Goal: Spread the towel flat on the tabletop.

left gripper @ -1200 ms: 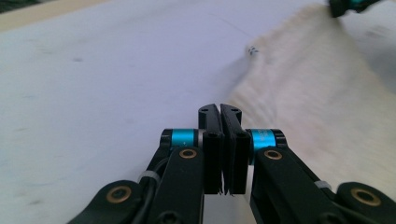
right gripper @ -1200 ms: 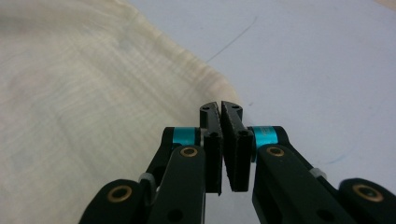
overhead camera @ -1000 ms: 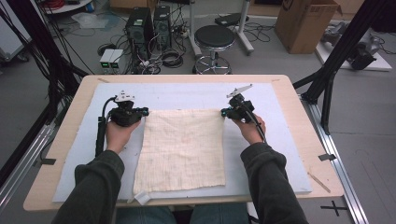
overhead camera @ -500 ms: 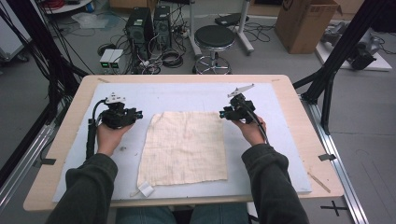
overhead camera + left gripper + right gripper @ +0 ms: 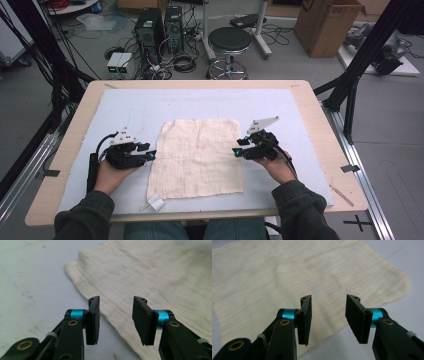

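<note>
Cloth (image 5: 200,157), cream, loosely woven, lying flat and single-layered in the centre of the high view, on the pale mat (image 5: 300,110) covering the bench (image 5: 75,125). A small white tag (image 5: 156,202) is showing at its lower left corner. Judged from its fine ribbed weave and softly rounded edges, the cloth is light, limp and non-slippery; it is likely to be sagging and folding wherever unsupported, so one pinch alone would leave it hanging in a bunch. It is neither fragile nor stiff. The best holds appear to be the side edges or corners, one per gripper, with the lower jaw sliding under the hem so only a single layer is being caught.

Left gripper (image 5: 150,154), at centre left of the high view, is pointing at the cloth's left edge, just beside it. In the left gripper view, the left gripper (image 5: 116,320) is standing about half open, its jaws having just been opening; the cloth edge (image 5: 120,307) is lying beyond and below the gap, with nothing being gripped.

Right gripper (image 5: 238,151), at centre right, is meeting the right edge likewise. In the right gripper view, the right gripper (image 5: 328,318) is also about half open, jaws having just been opening, hovering over the cloth's border (image 5: 287,285) and holding nothing.
</note>
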A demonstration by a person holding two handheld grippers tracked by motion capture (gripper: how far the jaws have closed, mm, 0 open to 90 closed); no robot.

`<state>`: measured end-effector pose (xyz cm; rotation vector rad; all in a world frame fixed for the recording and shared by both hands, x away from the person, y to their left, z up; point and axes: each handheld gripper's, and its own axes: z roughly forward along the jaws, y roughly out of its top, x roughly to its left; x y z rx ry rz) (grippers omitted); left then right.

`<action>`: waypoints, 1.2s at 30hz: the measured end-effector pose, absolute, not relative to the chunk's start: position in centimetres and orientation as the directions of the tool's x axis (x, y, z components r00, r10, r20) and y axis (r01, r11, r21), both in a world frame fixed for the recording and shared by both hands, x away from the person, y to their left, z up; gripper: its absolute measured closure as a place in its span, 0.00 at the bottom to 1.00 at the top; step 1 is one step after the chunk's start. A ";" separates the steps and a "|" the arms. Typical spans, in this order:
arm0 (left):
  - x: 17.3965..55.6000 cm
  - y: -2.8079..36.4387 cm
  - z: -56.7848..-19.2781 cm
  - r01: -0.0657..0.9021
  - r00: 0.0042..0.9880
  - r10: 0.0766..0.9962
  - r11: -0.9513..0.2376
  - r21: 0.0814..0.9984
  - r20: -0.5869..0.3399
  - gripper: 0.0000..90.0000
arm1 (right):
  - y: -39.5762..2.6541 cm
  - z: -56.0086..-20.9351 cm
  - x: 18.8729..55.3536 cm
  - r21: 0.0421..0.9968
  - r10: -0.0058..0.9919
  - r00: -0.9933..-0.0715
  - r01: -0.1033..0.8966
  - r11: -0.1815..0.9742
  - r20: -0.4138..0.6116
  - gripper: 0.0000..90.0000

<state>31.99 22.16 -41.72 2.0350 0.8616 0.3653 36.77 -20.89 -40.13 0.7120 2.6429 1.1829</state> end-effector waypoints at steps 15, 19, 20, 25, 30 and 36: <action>26.3 21.6 -44.2 0.390 0.850 0.519 -0.513 0.764 -0.085 0.61 | -20.5 -43.3 30.6 0.651 0.264 -0.964 0.212 0.729 0.018 0.71; 26.0 21.3 -44.3 0.372 0.854 0.516 -0.525 0.766 -0.061 0.75 | -20.4 -43.2 30.5 0.647 0.251 -0.968 0.208 0.733 0.026 0.93; 26.0 21.2 -44.3 0.369 0.853 0.519 -0.526 0.766 -0.054 0.79 | -20.5 -43.2 30.5 0.646 0.248 -0.968 0.213 0.733 0.037 0.97; 26.0 21.1 -44.3 0.363 0.854 0.518 -0.525 0.770 -0.050 0.94 | -20.8 -43.2 30.4 0.651 0.242 -0.968 0.224 0.725 0.063 0.98; 25.9 21.1 -44.3 0.360 0.861 0.504 -0.521 0.774 -0.061 0.97 | -21.6 -43.3 29.6 0.659 0.236 -0.967 0.237 0.714 0.092 0.99; 25.6 21.2 -44.2 0.351 0.870 0.489 -0.520 0.778 -0.065 0.98 | -22.2 -43.4 29.0 0.666 0.236 -0.966 0.247 0.704 0.109 0.98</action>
